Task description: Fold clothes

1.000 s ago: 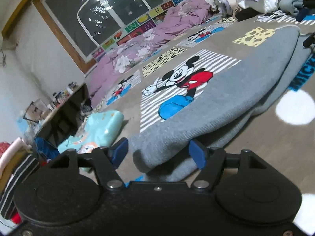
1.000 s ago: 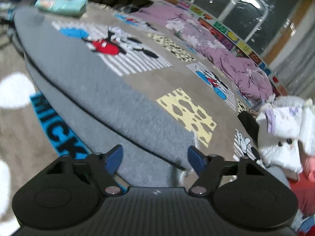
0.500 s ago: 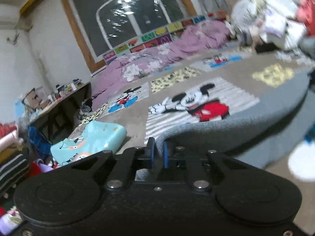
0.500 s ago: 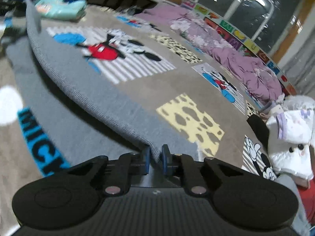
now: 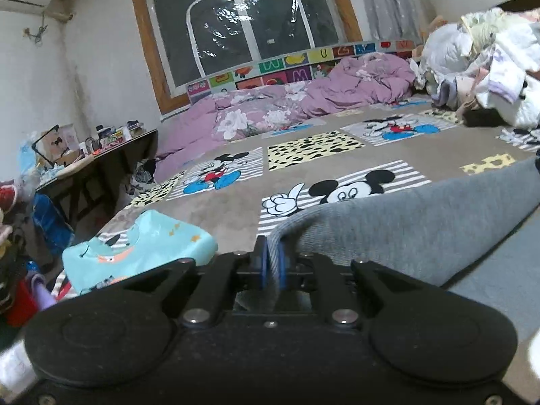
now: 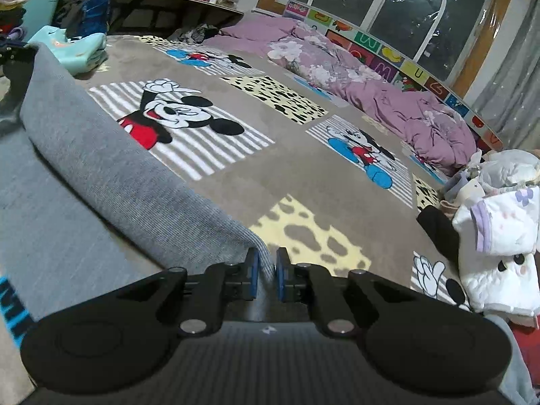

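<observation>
Wrist views: tongs pinching grey garment

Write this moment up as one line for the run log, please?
step: fold clothes | left tongs: shut on grey garment corner | right tongs: shut on other corner | edge lifted off rug

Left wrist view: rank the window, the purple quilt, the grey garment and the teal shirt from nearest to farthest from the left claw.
1. Grey garment: clamped in the left claw, running off to the right.
2. Teal shirt: folded on the rug, low left.
3. Purple quilt: along the rug's far edge, centre.
4. Window: on the wall behind the quilt.
</observation>
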Demonstrator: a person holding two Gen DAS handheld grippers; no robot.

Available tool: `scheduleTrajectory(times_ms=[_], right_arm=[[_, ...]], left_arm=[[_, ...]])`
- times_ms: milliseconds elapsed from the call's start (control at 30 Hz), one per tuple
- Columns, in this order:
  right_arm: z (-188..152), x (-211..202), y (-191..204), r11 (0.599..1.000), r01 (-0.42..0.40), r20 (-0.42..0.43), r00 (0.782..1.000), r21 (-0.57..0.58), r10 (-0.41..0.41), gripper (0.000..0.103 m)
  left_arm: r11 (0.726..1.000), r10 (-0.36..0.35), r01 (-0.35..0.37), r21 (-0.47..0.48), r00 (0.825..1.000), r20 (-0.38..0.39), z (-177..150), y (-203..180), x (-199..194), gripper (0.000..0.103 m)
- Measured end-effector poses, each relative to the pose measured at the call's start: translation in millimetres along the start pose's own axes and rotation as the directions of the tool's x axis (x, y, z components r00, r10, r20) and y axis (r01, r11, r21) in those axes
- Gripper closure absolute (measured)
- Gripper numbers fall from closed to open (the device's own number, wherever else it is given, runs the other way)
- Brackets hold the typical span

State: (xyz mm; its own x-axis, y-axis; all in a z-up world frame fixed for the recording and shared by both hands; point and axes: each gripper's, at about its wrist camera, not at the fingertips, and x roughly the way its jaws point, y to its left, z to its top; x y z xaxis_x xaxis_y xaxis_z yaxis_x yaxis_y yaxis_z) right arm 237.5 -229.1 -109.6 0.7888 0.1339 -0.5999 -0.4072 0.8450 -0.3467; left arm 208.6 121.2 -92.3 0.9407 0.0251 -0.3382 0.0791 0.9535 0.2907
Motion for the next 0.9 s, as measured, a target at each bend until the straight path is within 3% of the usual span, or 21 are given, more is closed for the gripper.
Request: scheduleTrajectory(times_ms=[367,867,900], right_arm=[[17.8,47.6,-7.1,1.000,-0.016,-0.053,0.998,0.019,0.017,0.092],[41.6,98.3,-12.9,1.000,0.007,-0.111,0.994,0.030,-0.003,0.092],[41.6,98.5,-15.5,0.999,0.011,-0.116,0.993,0.047,-0.006,0.088]], left_arm=[[0.998,-0.017,0.019,0.058,0.999,-0.044,3.2,9.1,53.8,0.097],[1.000,-0.002,0.006,0.016,0.976,-0.218,-15.0,12.8,86.4,0.097],[1.000,0.000,0.003,0.014,0.974,-0.226,-15.8,13.2,88.5,0.096]])
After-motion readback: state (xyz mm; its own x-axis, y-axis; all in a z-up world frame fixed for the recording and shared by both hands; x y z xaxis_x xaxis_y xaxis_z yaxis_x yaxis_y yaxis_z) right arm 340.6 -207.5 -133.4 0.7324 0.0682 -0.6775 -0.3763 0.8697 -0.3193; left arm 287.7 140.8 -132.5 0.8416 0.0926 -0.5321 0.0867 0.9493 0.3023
